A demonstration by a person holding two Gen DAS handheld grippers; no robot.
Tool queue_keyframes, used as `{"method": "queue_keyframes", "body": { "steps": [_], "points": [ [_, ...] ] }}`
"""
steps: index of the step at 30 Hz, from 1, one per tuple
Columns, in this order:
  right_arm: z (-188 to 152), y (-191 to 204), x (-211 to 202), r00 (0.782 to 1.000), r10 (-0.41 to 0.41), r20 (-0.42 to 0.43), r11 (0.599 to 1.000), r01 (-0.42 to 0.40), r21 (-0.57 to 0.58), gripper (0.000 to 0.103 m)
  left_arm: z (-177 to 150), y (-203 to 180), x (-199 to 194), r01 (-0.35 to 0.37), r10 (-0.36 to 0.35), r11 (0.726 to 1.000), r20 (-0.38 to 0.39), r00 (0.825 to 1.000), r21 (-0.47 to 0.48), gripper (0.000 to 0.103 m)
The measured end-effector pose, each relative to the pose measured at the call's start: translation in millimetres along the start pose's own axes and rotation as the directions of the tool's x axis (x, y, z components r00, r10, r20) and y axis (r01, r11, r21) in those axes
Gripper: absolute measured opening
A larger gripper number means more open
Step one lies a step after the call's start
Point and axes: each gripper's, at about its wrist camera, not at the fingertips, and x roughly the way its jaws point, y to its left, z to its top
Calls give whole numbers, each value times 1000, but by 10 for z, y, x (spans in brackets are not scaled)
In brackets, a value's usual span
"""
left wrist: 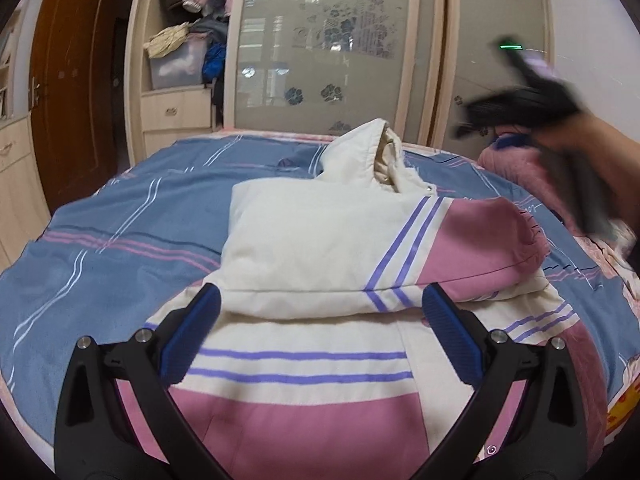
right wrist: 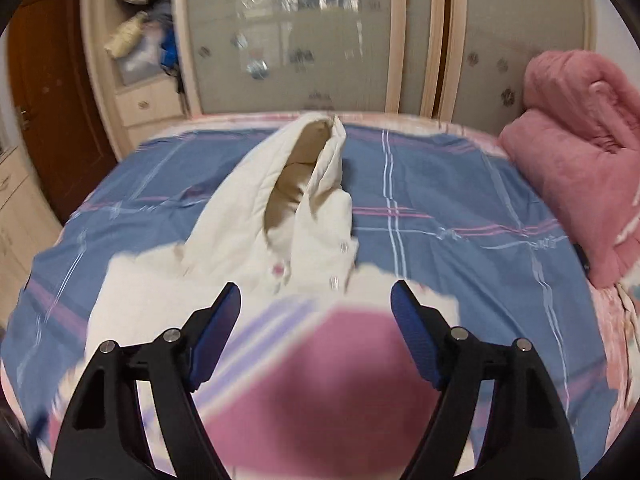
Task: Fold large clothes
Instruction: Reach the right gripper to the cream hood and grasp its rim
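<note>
A cream and pink padded jacket (left wrist: 320, 248) with purple stripes lies on the bed, and its hood (left wrist: 376, 152) points to the far side. A pink-ended sleeve (left wrist: 492, 240) is folded across its chest. My left gripper (left wrist: 322, 300) hovers open just above the jacket's middle, with nothing between its blue pads. My right gripper (right wrist: 316, 292) is also open above the blurred pink sleeve (right wrist: 336, 360), short of the hood (right wrist: 304, 184), and holds nothing. In the left wrist view a person's hand (left wrist: 592, 148) carries that right tool high at the right, blurred.
The bed is covered by a blue plaid sheet (left wrist: 120, 240). A folded pink quilt (right wrist: 580, 168) sits at the bed's far right. Behind stands a wardrobe with frosted sliding doors (left wrist: 328, 48), an open shelf stuffed with clothes (left wrist: 188, 40), and a brown door (left wrist: 72, 80).
</note>
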Motion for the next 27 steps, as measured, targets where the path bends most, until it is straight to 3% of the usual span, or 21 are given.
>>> {"method": "queue_keyframes", "body": {
  "steps": [3,8,14,17,19,20,21,27],
  "points": [
    [357,102,421,999,-13,-39,1000,14,2,79,4,-25,12,14,-15,1000,6,1000,18,101],
    [788,200,1174,989,-114,-93,993,112,-29,76,-43,54,57,24,-24,1000,-22,999,19,101],
    [1042,111,1817,986,-104,-132,993,110,39,73,-111,256,1,37,-38,999,-50,998,-16,101],
    [1114,104,2036,981,-139,-137,988,147,48,71,-130,328,-21,25,-27,999,-57,998,-24,101],
    [1144,62,2123,981,-138,-138,986,149,72,51,-154,361,29,19,-21,999,-73,997,-40,101],
    [1142,35,2135,982,-134,-135,986,145,83,21,-168,364,70,13,-17,999,-86,996,-41,101],
    [1136,5,2121,982,-141,-127,983,154,95,10,-184,365,102,10,-14,999,-94,995,-38,101],
    [1072,-159,1504,998,-36,44,993,30,118,4,-159,315,138,17,-20,999,-96,995,-31,101]
  ]
}}
